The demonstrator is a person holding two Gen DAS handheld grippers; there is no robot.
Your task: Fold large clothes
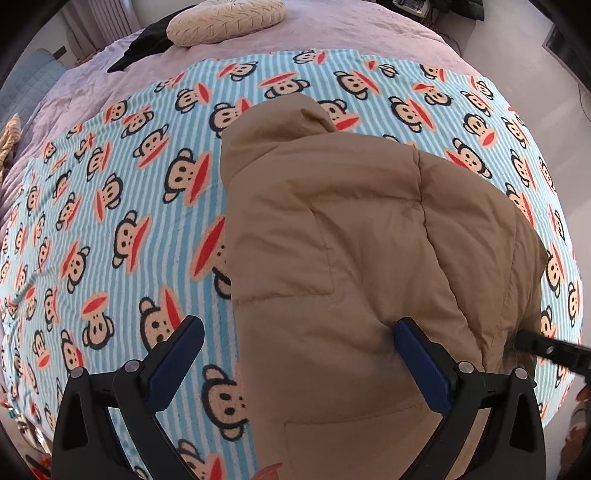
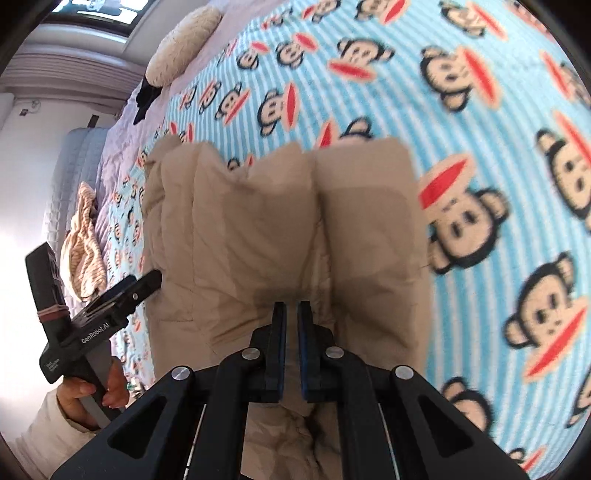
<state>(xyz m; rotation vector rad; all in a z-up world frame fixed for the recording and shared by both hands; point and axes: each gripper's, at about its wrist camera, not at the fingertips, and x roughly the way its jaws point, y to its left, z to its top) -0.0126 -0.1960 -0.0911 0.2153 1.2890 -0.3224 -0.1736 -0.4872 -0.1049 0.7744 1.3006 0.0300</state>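
Observation:
A tan puffy jacket (image 1: 351, 240) lies folded in a thick bundle on the monkey-print striped blanket (image 1: 110, 206). My left gripper (image 1: 295, 332) stands wide open over the bundle's near left edge. One finger is above the blanket and the other rests against the jacket; nothing is clamped. In the right wrist view my right gripper (image 2: 291, 310) hovers over the jacket (image 2: 258, 221) near its front. Its jaws stand a narrow slit apart with no fabric pinched between them. The left gripper (image 2: 147, 280) shows at the jacket's left side, carried by a hand (image 2: 92, 391).
The blanket covers a lavender bedspread (image 1: 332, 33). A cream pillow (image 1: 225, 20) and a black garment (image 1: 144, 48) lie at the far end. A striped beige cloth (image 2: 83, 240) sits at the bed's left edge. Pale floor (image 1: 517, 48) runs past the right side.

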